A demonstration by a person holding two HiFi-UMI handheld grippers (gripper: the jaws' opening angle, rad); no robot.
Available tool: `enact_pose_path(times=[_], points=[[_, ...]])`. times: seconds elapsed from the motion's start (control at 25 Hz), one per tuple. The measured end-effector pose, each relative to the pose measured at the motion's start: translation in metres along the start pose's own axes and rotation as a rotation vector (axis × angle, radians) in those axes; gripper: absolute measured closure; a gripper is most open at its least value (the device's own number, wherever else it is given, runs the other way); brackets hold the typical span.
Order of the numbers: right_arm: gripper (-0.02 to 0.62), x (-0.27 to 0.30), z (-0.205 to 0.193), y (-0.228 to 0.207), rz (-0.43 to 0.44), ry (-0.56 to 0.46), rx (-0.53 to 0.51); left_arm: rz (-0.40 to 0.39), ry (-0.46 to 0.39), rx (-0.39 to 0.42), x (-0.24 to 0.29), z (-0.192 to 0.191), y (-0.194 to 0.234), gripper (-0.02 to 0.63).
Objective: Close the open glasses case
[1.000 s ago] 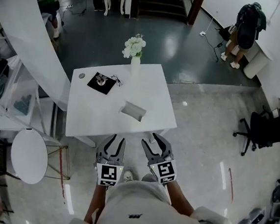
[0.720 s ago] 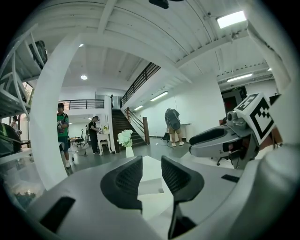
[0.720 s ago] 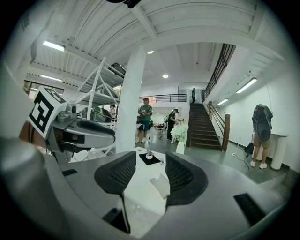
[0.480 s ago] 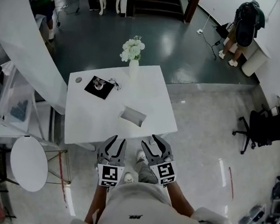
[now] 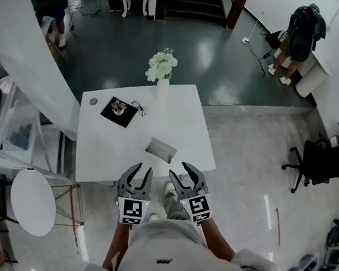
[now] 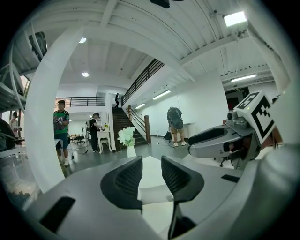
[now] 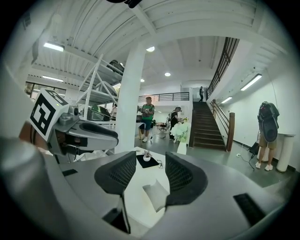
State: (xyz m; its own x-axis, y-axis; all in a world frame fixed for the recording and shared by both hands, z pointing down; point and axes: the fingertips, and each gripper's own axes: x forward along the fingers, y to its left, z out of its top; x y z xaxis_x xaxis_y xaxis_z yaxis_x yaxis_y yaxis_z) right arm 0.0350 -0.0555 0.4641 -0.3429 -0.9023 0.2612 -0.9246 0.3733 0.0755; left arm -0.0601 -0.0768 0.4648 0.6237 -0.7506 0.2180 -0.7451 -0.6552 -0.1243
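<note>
The pale grey glasses case (image 5: 161, 149) lies on the white square table (image 5: 108, 150), near the front right part, with its lid raised at an angle. Both grippers hover at the table's front edge, short of the case. My left gripper (image 5: 140, 172) is open with nothing between its jaws. My right gripper (image 5: 179, 173) is open and empty too, slightly right of the case. In the left gripper view the case (image 6: 154, 193) shows low between the jaws of the left gripper (image 6: 151, 161). In the right gripper view the case (image 7: 156, 193) sits below the right gripper (image 7: 150, 159).
A white vase of flowers (image 5: 162, 71) stands at the table's far edge. A black mat (image 5: 118, 108) with a small ornament and a pair of glasses (image 5: 139, 106) lie far left. A round white side table (image 5: 29, 202) stands left; an office chair (image 5: 319, 164) right.
The person has stepped closer to the table. Both grippers now reach its front edge, nearer the case. Their jaws stay open.
</note>
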Motion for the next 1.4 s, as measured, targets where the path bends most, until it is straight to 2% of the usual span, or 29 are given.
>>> enact_pose_path(times=[0.56, 1.08, 1.4], points=[[0.402, 0.065, 0.017, -0.067, 0.048, 0.022, 0.004, 0.033, 0.022, -0.021, 0.084, 0.015, 0.027, 0.468], [0.402, 0.105, 0.0, -0.127, 0.096, 0.06, -0.004, 0.082, 0.053, -0.03, 0.153, 0.016, 0.033, 0.466], [0.402, 0.13, -0.016, -0.15, 0.158, 0.084, -0.007, 0.127, 0.09, -0.033, 0.184, 0.005, 0.036, 0.466]])
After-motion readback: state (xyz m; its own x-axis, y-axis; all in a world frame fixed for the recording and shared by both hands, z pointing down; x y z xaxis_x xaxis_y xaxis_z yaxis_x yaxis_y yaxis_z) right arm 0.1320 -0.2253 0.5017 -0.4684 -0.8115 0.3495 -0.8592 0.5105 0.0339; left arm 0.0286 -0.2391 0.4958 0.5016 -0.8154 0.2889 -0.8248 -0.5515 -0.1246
